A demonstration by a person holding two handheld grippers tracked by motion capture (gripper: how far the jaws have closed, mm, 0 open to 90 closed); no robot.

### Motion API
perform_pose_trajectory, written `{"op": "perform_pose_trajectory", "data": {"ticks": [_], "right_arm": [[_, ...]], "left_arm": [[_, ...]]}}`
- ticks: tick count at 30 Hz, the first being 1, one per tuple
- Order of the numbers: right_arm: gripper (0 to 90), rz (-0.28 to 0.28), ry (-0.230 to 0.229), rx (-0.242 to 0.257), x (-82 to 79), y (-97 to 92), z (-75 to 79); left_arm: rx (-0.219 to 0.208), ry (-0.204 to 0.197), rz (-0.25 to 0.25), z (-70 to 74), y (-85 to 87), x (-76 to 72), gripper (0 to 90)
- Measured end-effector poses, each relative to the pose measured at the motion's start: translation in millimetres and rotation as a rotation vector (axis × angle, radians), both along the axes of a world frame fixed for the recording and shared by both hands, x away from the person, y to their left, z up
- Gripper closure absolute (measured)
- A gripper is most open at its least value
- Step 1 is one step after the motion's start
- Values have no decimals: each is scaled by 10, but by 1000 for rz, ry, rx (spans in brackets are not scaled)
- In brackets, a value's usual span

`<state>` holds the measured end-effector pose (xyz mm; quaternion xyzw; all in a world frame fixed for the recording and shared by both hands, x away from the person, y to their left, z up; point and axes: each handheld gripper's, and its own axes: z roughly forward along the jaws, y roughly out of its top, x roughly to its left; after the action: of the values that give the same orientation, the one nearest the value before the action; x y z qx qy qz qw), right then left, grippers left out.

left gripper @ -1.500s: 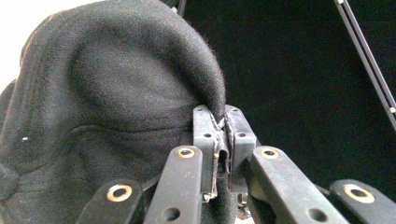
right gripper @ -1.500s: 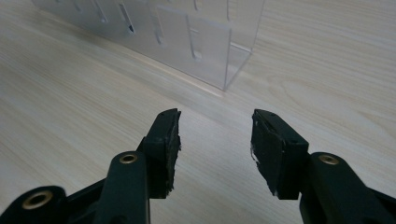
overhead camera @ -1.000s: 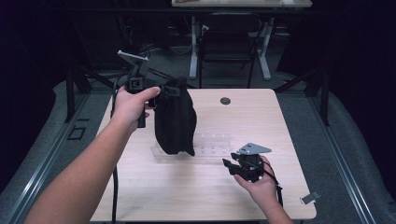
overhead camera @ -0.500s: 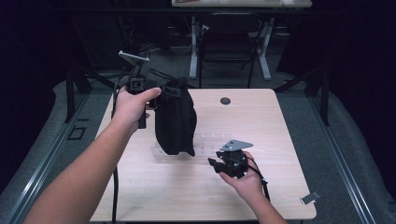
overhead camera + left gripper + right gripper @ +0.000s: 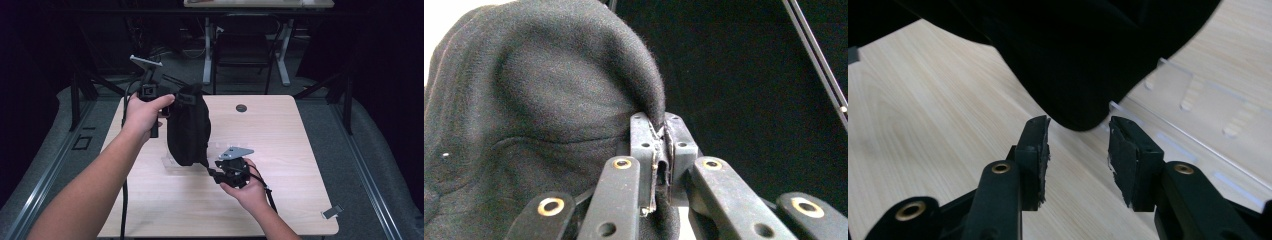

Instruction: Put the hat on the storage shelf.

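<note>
A black fabric bag [image 5: 189, 130] hangs over the wooden table [image 5: 280, 135]. My left gripper [image 5: 178, 98] is shut on a fold at the bag's top edge. In the left gripper view the pads of the left gripper [image 5: 660, 145] pinch that fold of the bag [image 5: 539, 115]. My right gripper [image 5: 212, 172] sits low by the bag's bottom right. It is open, and its jaws have just been closing. In the right gripper view the rounded bottom of the bag [image 5: 1073, 60] hangs just ahead of the right gripper [image 5: 1079, 145], with nothing between the pads.
A clear plastic plate [image 5: 1198, 125] lies flat on the table under the bag, its edge showing at the clear plate [image 5: 170, 162]. A black round grommet [image 5: 241, 108] sits near the table's far edge. A small clip [image 5: 332, 212] lies at the near right corner.
My right gripper has moved left and forward across the table, up to the bag's bottom. The left gripper and the bag have stayed where they were.
</note>
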<state>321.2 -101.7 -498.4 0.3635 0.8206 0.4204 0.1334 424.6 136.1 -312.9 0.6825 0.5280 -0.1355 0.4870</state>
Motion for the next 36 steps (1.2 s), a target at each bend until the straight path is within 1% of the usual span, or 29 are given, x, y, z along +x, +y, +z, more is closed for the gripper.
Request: {"op": "perform_pose_trajectory", "data": {"ticks": [2,4,9,10,12,16,18,21,22,26,27,28,33,35,36], "right_arm": [[599,8,-2,10,-4,37,10],[608,20,-7,-11,-4,65,23],[649,18,-12,4,-2,110,35],[656,22,-13,0,1,120,45],[670,23,-14,-6,-1,136,55],[706,29,-20,0,-2,158,64],[742,28,-22,-14,7,162,73],[757,29,-21,-11,2,169,67],[763,31,-25,-19,0,168,68],[776,37,-31,-33,-5,163,64],[778,36,-33,-32,-7,163,59],[781,31,-32,-25,-12,165,51],[789,30,-30,-31,-21,140,32],[797,26,-43,-29,-33,140,16],[800,26,-48,-36,-40,142,16]], "left_arm": [[-3,2,-1,-6,-7,1,854],[4,-1,-3,-10,-11,3,854],[-2,-3,-7,-21,-22,9,854],[-7,-1,1,-23,-38,11,854],[-5,-4,-7,-26,-44,15,854],[-5,-1,-4,-21,-70,9,854],[-7,-4,-10,-23,-75,8,854],[-11,0,-9,-22,-84,6,853],[-12,-1,-10,-23,-89,6,853],[-13,0,-25,-25,-121,3,850],[-17,-2,-31,-28,-130,4,848],[-18,5,-31,-26,-144,0,847],[-19,-1,-40,-32,-182,-5,839],[-23,-4,-46,-32,-194,-8,821],[-30,-10,-48,-26,-205,-15,805]]}}
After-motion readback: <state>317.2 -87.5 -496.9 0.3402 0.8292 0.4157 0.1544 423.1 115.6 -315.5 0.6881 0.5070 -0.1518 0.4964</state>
